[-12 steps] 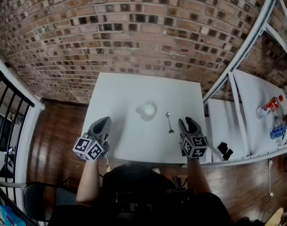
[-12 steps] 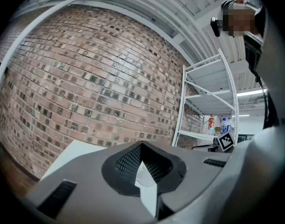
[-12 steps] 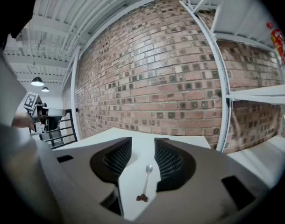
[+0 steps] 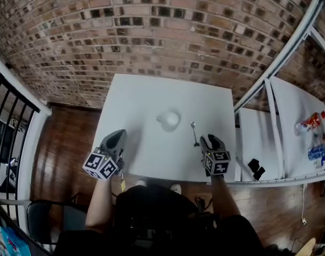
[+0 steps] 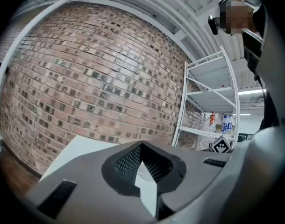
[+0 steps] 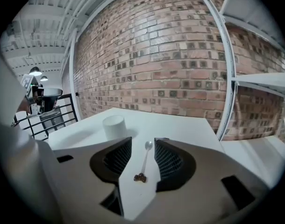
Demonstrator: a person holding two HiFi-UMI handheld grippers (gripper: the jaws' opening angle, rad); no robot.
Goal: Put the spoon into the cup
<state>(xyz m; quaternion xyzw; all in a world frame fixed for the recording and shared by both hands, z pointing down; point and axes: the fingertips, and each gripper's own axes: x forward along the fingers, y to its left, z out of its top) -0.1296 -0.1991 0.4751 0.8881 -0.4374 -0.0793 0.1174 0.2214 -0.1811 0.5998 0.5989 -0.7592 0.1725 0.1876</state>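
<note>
Spoon (image 4: pixel 194 133) lies flat on the white tabletop (image 4: pixel 146 100), bowl end far, just right of the cup (image 4: pixel 169 119) and apart from it. Being thin and low, it could skid or pivot away if one pad reaches it first, or the tips could jam on the tabletop before they get under it. The right gripper (image 6: pixel 143 140) hangs near it, tilted down, jaws wide apart with the spoon framed between them, untouched. The left gripper (image 4: pixel 119 136) is clenched on nothing, near the left edge.
</note>
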